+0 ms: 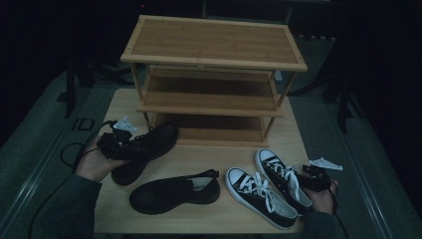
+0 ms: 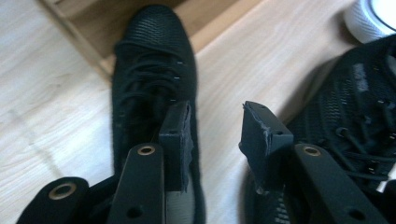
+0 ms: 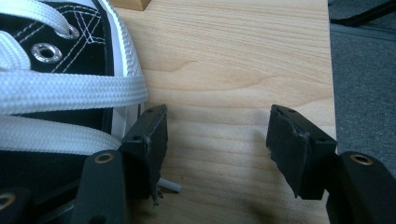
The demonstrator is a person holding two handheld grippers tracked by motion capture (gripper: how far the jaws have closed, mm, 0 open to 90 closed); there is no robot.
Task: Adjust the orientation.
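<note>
A black mesh lace-up shoe [image 1: 149, 147] [image 2: 152, 60] lies on the wooden table with its toe toward the bottom shelf of the rack. My left gripper [image 1: 130, 146] [image 2: 217, 126] hovers over its heel end. Its jaws are open: the left pad is above the shoe's collar and the right pad is outside it, with bare table in the gap. The second black shoe [image 1: 174, 191] [image 2: 355, 107] lies nearer the front. My right gripper [image 1: 301, 175] [image 3: 219, 126] is open on the table, its left jaw beside a black-and-white sneaker [image 1: 283, 177] [image 3: 60, 70], and nothing is between the pads.
A three-shelf bamboo shoe rack [image 1: 214, 59] stands at the back of the table [image 1: 209, 154]. A second black-and-white sneaker [image 1: 259, 196] lies beside the first. The table's right edge [image 3: 329, 70] runs close to my right gripper, with grey floor beyond it.
</note>
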